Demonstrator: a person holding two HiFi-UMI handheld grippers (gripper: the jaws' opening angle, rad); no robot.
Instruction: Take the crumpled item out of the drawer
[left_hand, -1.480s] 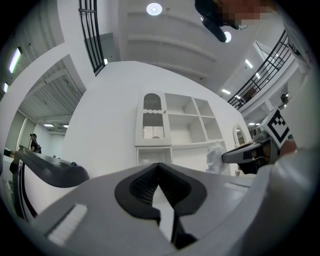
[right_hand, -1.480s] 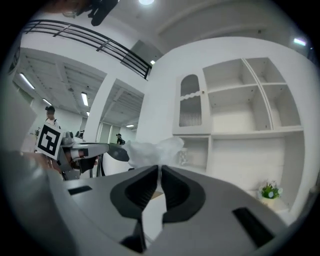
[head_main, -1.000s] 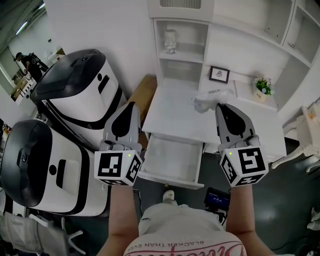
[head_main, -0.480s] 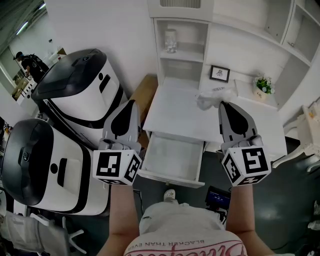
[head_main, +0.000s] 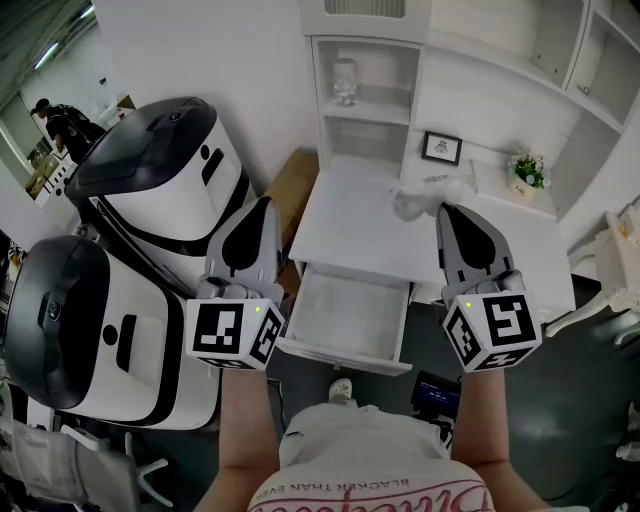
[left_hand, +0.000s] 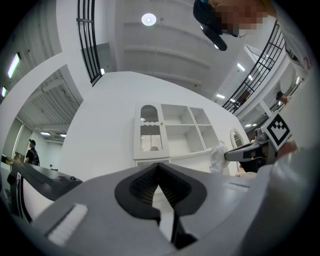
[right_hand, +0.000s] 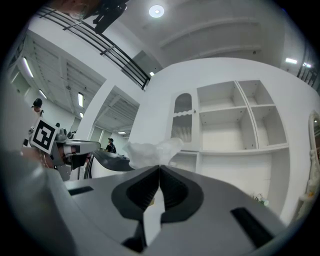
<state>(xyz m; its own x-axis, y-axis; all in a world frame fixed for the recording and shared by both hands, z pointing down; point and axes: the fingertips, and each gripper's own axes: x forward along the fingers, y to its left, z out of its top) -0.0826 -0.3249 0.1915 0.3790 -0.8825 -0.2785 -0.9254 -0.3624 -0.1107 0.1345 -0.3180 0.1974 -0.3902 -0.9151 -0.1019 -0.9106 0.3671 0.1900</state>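
Crumpled plastic wrap (head_main: 425, 198) was already out of the open drawer (head_main: 350, 312), apparently pinched in the clenched right gripper (head_main: 449, 211) above it, while the left gripper (head_main: 264, 204) was clamped on nothing, so little remained.

White wall (head_main: 250, 60) fills top left, white desk (head_main: 350, 228) w/ shelf hutch (head_main: 365, 95), framed pic (head_main: 440, 148) & small plant (head_main: 526, 172) top center-right, two big white/black machines (head_main: 150, 190) at left, dark floor (head_main: 585, 400) bottom right.

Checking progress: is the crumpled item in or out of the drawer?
Out: the right gripper holds the crumpled item above the desk; the drawer looks empty.
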